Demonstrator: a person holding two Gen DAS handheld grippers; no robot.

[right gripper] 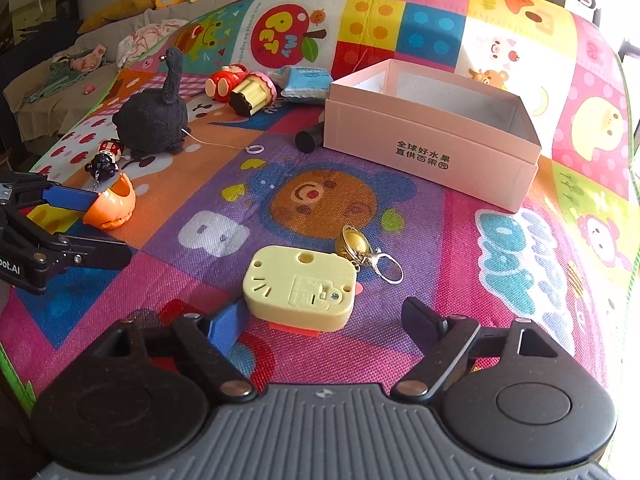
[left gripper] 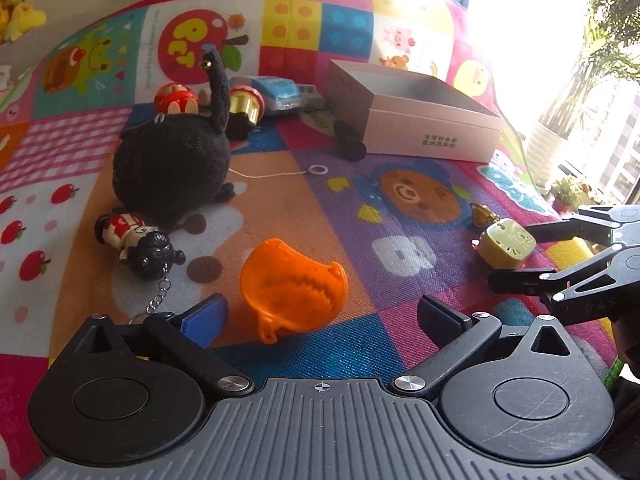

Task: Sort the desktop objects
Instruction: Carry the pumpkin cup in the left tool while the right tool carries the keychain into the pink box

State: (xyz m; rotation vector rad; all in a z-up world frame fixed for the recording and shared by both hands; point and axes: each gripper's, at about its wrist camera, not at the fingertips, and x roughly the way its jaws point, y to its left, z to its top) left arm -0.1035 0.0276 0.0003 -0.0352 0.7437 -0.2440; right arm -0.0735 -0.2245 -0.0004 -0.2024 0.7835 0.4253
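Left wrist view is showing the left hand-held gripper gaping around a ridged orange plastic shell, while the right hand-held gripper is standing apart around a rounded cream plastic box.

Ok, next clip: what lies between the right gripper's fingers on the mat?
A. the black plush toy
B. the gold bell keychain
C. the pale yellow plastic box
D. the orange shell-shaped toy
C: in the right wrist view the pale yellow plastic box lies on the mat between the right gripper and its spread fingers, which do not press on it; the orange shell-shaped toy sits by the left gripper.
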